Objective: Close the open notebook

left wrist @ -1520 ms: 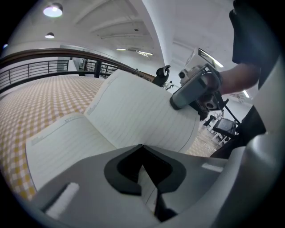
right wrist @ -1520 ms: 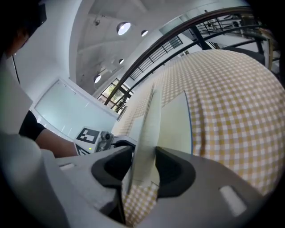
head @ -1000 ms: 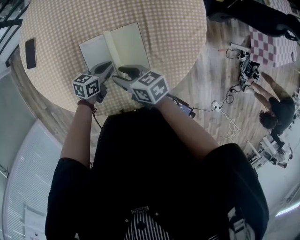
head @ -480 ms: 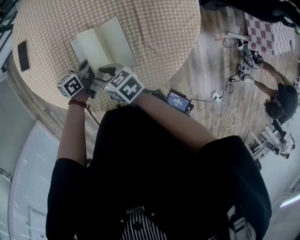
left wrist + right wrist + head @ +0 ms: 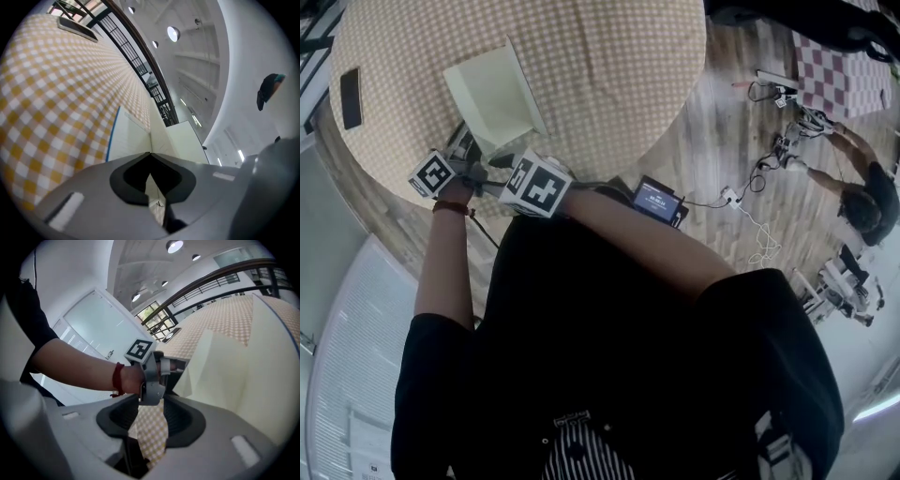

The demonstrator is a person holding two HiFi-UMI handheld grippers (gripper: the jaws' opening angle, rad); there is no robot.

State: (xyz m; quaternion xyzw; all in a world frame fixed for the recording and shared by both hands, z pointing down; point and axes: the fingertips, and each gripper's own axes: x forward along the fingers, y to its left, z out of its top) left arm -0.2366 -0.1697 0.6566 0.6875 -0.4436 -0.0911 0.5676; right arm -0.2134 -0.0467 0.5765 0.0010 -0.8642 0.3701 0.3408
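The notebook (image 5: pixel 492 94) no longer lies spread flat on the round checked table (image 5: pixel 619 75). A moment ago both cream pages faced up side by side, and now the head view shows a much narrower shape, with one leaf swung up over the other. The left gripper view confirms it: the left leaf, with its blue cover edge, rests on the cloth, while the right leaf stands up from the spine against the ceiling behind it. The book sits toward the near left part of the table, just beyond both grippers, which have drawn in close together at its near edge. The left gripper (image 5: pixel 465 145) has its jaws brought together at the tips, with a thin sliver of cream paper between them, so it appears to pinch the near edge of the notebook (which leaf it holds is hard to say). The right gripper (image 5: pixel 501 157) sits just to the right of it with its jaws a little apart; only checked cloth shows through the gap, so it holds nothing. I judge the closing about half done: the raised leaf has yet to fall onto the flat one, and until it passes upright it could drop back open.
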